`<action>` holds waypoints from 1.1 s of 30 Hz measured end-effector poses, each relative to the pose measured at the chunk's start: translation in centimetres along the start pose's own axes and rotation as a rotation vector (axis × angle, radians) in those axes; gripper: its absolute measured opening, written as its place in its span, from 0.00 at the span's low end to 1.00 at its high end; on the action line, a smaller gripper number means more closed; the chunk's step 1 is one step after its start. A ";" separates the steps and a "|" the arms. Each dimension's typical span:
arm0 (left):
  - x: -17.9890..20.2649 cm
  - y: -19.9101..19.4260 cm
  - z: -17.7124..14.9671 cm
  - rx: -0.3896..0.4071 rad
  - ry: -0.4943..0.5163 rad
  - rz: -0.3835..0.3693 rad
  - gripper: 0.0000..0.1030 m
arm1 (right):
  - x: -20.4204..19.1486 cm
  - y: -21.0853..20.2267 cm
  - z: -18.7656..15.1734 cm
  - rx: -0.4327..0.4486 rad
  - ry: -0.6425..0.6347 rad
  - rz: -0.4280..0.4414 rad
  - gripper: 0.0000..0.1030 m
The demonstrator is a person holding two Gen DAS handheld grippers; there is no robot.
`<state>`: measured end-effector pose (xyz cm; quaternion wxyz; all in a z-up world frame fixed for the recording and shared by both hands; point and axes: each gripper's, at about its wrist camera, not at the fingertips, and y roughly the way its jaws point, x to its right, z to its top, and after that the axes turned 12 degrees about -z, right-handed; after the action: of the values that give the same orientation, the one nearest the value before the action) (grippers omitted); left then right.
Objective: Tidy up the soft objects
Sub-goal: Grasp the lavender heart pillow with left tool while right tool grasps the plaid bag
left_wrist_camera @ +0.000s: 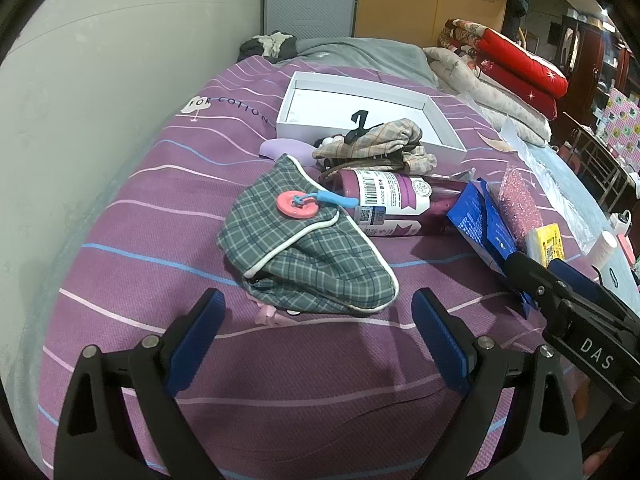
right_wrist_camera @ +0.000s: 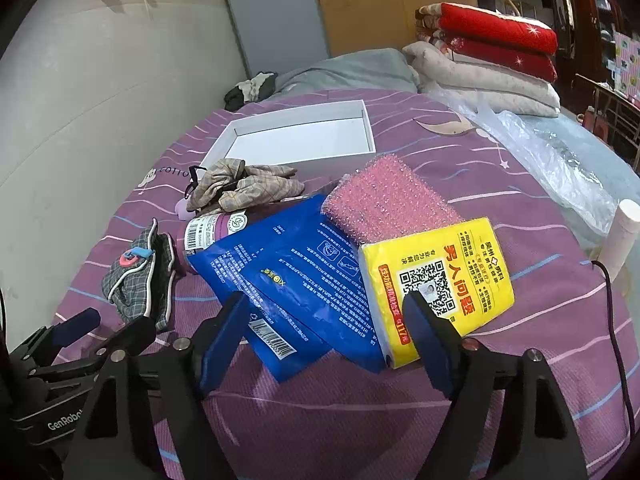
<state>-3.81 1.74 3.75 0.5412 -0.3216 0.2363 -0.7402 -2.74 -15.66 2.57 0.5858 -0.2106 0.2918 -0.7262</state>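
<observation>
Lying at the centre of the left wrist view, a green plaid cloth pouch [left_wrist_camera: 308, 248] with white piping rests on a purple striped bedsheet [left_wrist_camera: 132, 240], a pink ring toy [left_wrist_camera: 298, 205] with a blue tail sitting on top of it. Just below it in the frame, the left gripper [left_wrist_camera: 318, 336] hangs with its blue-padded fingers spread wide and holding nothing. Above the pouch, a beige checked cloth bundle [left_wrist_camera: 380, 144] lies against the near edge of an open white box [left_wrist_camera: 304, 112], with a purple bottle [left_wrist_camera: 400, 200] on its side between the bundle and the pouch. In the right wrist view, the right gripper [right_wrist_camera: 332, 340] is also spread and empty, its fingers straddling a blue plastic packet [right_wrist_camera: 304, 280] and the lower corner of a yellow pack [right_wrist_camera: 440, 276] printed with a QR code. A pink glittery sponge [right_wrist_camera: 388, 204] touches the yellow pack's upper edge. Folded red and cream quilts [right_wrist_camera: 488, 60] are stacked at the upper right, well apart.
</observation>
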 end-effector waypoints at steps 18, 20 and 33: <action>-1.3 -1.3 4.5 -0.028 -0.051 -0.025 0.92 | -0.5 -0.7 5.3 -0.107 -0.006 0.096 0.64; -1.7 -1.4 5.6 -0.039 -0.068 -0.035 0.92 | -0.6 -0.7 6.6 -0.141 -0.004 0.127 0.64; -2.9 2.7 13.9 -0.260 -0.137 0.065 0.87 | -8.0 3.8 15.7 -0.451 -0.347 0.014 0.67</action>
<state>8.75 3.61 10.70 0.5332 -0.4311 0.3030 -0.6618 11.99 -11.16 11.95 0.5705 -0.4548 0.3426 -0.5919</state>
